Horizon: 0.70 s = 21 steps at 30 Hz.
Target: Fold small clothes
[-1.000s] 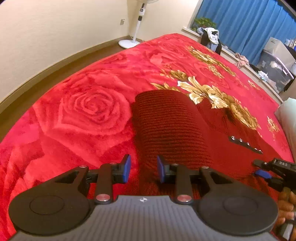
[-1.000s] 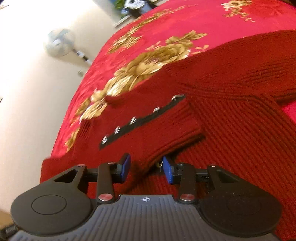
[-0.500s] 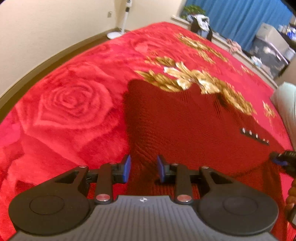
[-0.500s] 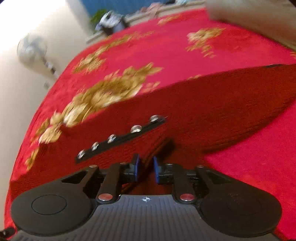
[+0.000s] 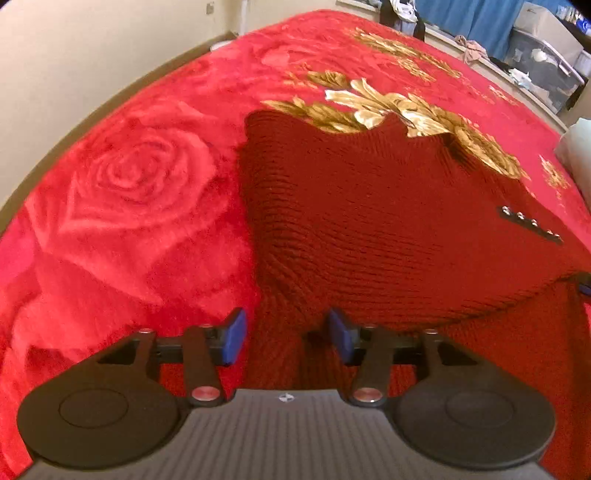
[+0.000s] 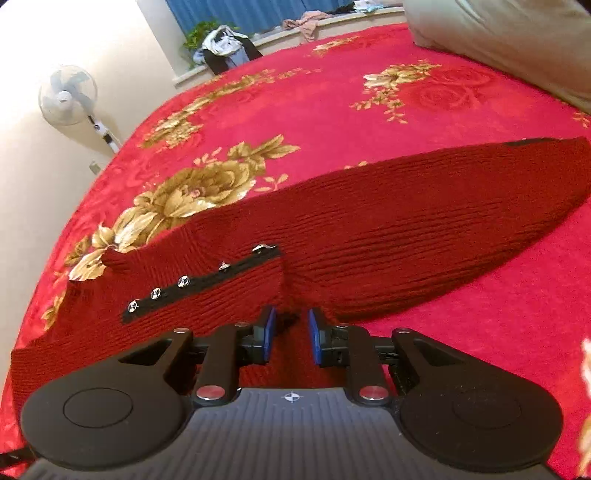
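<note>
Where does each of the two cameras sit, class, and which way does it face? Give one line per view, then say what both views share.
Left wrist: sits behind the left tongs, looking steeply down over the sweater lying on the blanket toward the wall; its jaws are opening, knit between them.
Right wrist: sits behind the right tongs, looking down along the sleeve toward the fan and curtain; narrow jaws astride the knit.
Shared: the same sweater, its snap strip, and the blanket.

Dark red ribbed sweater on a bright red blanket patterned with roses and gold flowers.
</note>
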Available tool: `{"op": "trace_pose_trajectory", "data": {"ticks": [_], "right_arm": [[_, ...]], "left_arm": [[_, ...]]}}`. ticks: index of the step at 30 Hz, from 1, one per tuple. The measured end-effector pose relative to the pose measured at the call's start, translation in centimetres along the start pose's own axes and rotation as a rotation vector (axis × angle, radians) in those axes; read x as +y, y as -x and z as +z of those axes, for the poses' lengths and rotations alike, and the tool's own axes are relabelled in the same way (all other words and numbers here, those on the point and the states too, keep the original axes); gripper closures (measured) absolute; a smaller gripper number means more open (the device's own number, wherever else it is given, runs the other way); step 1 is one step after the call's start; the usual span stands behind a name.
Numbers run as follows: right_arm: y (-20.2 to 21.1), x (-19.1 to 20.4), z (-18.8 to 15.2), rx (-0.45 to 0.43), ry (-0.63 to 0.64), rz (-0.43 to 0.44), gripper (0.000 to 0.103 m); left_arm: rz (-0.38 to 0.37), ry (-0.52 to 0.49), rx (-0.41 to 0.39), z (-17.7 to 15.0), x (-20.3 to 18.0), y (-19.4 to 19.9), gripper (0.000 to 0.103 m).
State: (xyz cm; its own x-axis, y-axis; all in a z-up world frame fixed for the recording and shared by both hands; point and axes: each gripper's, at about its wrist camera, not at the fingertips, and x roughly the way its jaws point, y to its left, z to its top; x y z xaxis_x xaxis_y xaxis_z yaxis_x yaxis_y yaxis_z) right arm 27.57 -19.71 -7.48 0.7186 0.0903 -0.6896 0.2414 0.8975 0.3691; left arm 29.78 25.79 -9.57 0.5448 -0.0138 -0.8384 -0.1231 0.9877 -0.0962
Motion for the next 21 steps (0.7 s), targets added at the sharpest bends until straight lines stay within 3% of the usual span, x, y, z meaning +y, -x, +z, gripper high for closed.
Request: {"op": "trace_pose_trajectory", "data": {"ticks": [4, 10, 21], "right_arm": [[2.9, -3.6, -0.7, -0.021, 0.023, 0.021, 0.081], [6.4, -10.0, -2.0, -0.059, 0.044, 0.016, 0.072], [5.8, -20.7, 2.6, -0.12, -0.16, -0.079, 0.07]], "left_arm": [[0.004, -0.058, -0.099, 0.4, -1.0, 2.0, 0.045], [-0.02, -0.14, -0.137, 0.2, -3.2, 3.3, 0.045], [-0.013, -0.144, -0.15, 0.4, -3.9, 3.7, 0.045]]}}
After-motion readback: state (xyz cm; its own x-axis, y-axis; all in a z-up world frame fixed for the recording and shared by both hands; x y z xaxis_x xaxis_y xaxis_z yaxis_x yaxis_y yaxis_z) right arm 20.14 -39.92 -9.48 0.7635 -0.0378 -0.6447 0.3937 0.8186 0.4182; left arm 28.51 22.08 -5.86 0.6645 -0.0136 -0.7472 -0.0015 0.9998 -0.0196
